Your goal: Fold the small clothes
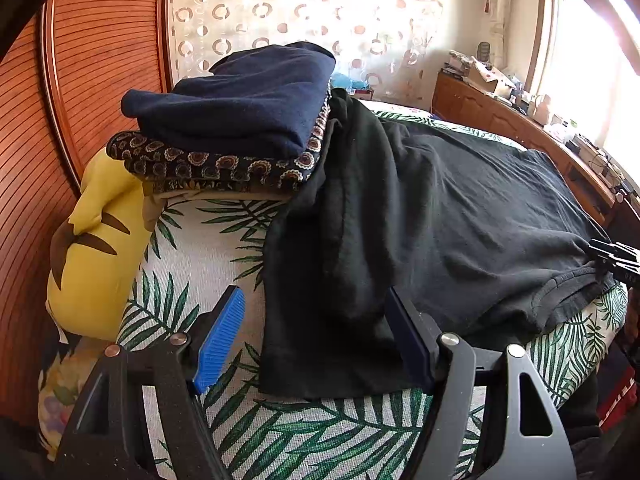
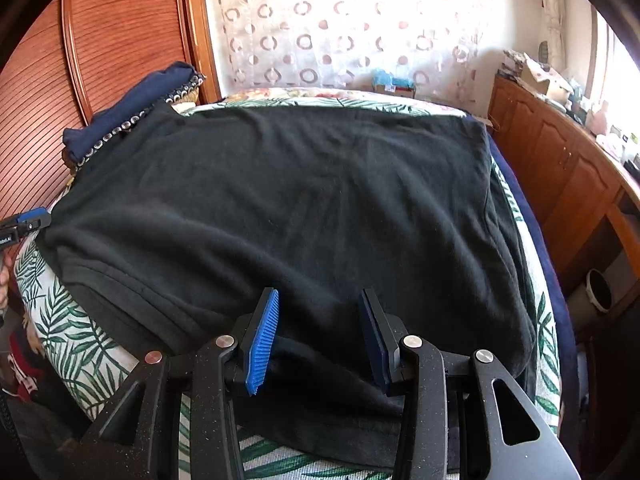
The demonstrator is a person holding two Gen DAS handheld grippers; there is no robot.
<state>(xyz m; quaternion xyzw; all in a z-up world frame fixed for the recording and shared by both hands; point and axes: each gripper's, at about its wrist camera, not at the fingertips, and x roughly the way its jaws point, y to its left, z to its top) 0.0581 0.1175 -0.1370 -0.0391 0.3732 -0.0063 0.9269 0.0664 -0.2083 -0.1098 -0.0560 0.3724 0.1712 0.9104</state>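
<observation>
A black T-shirt (image 2: 304, 200) lies spread flat on the bed with the palm-leaf sheet (image 1: 192, 240). In the left wrist view the shirt (image 1: 460, 208) has its left sleeve hanging down between the jaws. My left gripper (image 1: 316, 300) is open, its blue pads either side of that sleeve end. My right gripper (image 2: 320, 300) is open, its pads astride the shirt's near edge. The right gripper also shows at the right edge of the left wrist view (image 1: 616, 258), and the left gripper at the left edge of the right wrist view (image 2: 28, 220).
A stack of folded clothes, navy on top (image 1: 240, 96) and a patterned one below (image 1: 208, 164), sits at the head of the bed. A yellow plush pillow (image 1: 96, 240) lies beside it. A wooden headboard (image 1: 92, 60) is behind, a cluttered wooden dresser (image 2: 568, 152) at right.
</observation>
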